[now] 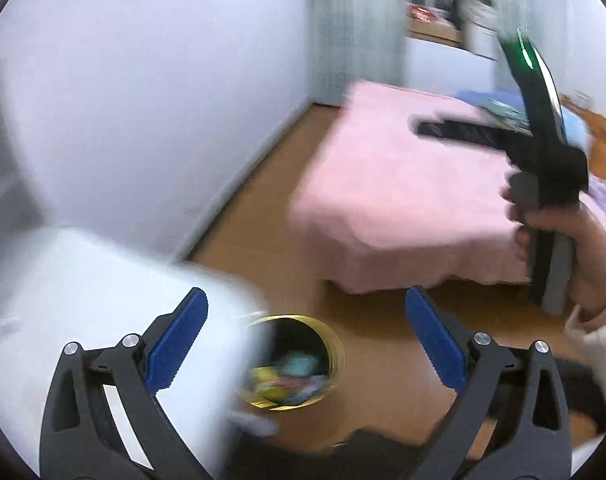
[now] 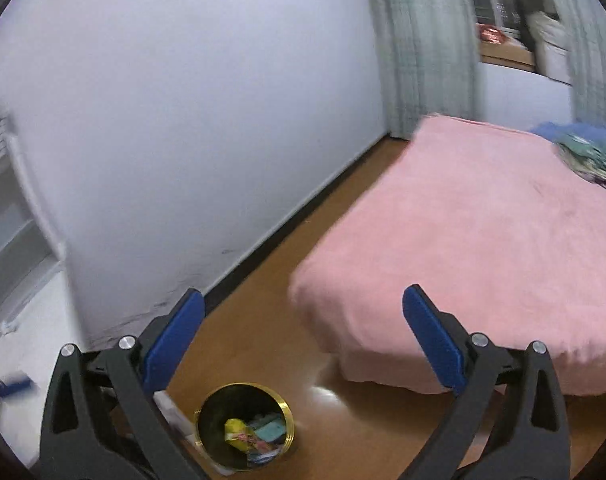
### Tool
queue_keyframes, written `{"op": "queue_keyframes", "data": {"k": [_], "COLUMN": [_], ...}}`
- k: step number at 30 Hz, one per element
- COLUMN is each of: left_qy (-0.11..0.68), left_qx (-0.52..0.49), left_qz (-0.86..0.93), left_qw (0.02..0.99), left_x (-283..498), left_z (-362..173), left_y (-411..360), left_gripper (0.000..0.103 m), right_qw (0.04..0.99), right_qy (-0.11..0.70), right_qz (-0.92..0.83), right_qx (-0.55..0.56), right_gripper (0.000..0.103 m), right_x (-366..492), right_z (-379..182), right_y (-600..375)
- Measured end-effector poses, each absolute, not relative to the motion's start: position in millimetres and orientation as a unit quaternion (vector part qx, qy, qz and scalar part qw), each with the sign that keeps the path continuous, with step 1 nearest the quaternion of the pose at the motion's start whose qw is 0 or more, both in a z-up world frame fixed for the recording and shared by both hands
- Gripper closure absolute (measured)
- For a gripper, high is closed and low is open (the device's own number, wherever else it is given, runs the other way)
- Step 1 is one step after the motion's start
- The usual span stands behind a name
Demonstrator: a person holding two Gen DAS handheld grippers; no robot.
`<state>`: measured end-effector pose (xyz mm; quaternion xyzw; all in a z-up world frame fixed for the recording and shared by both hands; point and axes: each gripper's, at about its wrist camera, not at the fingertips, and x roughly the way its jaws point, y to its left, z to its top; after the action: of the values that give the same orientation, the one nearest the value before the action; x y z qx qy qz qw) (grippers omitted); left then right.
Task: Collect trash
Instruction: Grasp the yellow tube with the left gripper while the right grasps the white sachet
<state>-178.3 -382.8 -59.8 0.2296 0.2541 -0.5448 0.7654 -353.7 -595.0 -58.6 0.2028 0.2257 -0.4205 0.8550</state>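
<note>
Blue-padded left claw [image 1: 306, 338] and right claw [image 2: 303, 338] both tilt downward, spread wide, empty. Right hand [image 1: 559, 256] grips its handle. Trash [image 2: 255, 436] lies in bin [image 2: 245, 426] on floor [image 2: 271, 300] below.

The bin [image 2: 245, 426] stands on the floor [image 2: 287, 276], low in both views, with wrappers [image 2: 255, 434] inside it. A wall [image 2: 191, 112] runs along the left; a bed [image 2: 483, 248] lies to the right, the floor strip between them. A curtain [image 2: 423, 40] hangs at the far corner behind the bed, a window [image 2: 503, 4] to its right. Bedding [image 2: 583, 148] lies on the bed's far right part. In the left wrist view a cabinet [image 1: 83, 300] stands just left of the bin, and the right gripper [image 1: 455, 128], in a hand [image 1: 571, 252], is before the bed at the right.
</note>
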Motion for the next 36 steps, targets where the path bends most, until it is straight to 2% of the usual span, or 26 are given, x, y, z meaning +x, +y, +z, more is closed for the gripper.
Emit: {"op": "queue_keyframes", "data": {"k": [3,7,12,14,18,21,23,24,25,26,36], "left_qy": [0.247,0.306,0.385,0.405,0.430,0.433,0.436,0.436,0.435,0.433,0.452], "left_qx": [0.252,0.285,0.235,0.216,0.199,0.188,0.184,0.181,0.183,0.184,0.106], "left_qz": [-0.449,-0.285,-0.226,-0.232,-0.242,-0.275,-0.295,-0.296,-0.293,-0.290,-0.200], "left_qw": [0.821,0.863,0.863,0.857,0.847,0.837,0.830,0.830,0.832,0.833,0.863], "left_x": [-124.3,-54.8,-9.9,0.8,10.1,8.7,11.0,13.5,15.5,17.9,70.0], "left_z": [-40.8,-55.4,-88.0,-100.1,-115.7,-115.8,-113.6,-112.1,-111.3,-111.3,-106.1], "left_y": [-293.8,-172.8,-103.1,-95.7,-86.8,-81.5,-82.8,-83.7,-84.5,-84.7,-33.3], "left_gripper": [0.007,0.007,0.009,0.019,0.027,0.040,0.064,0.069,0.083,0.091,0.091], "right_qw": [0.884,0.912,0.932,0.937,0.941,0.940,0.938,0.935,0.933,0.932,0.898], "right_qy": [0.246,0.272,0.295,0.298,0.303,0.317,0.331,0.344,0.353,0.356,0.432], "right_qz": [-0.343,-0.255,-0.159,-0.142,-0.116,-0.094,-0.082,-0.072,-0.058,-0.047,0.066], "right_qx": [0.201,0.170,0.139,0.116,0.095,0.080,0.064,0.055,0.046,0.040,-0.044], "right_gripper": [0.007,0.007,0.007,0.007,0.007,0.007,0.007,0.007,0.007,0.007,0.009], "right_x": [-311.1,-250.1,-188.1,-171.6,-141.2,-121.7,-106.8,-92.9,-78.9,-69.2,75.5], "right_z": [-57.9,-57.3,-39.8,-33.4,-24.6,-27.4,-32.4,-35.3,-37.9,-40.2,-82.1], "right_y": [-564.2,-510.3,-452.5,-436.2,-409.9,-395.9,-389.3,-383.4,-376.9,-372.4,-328.5]}}
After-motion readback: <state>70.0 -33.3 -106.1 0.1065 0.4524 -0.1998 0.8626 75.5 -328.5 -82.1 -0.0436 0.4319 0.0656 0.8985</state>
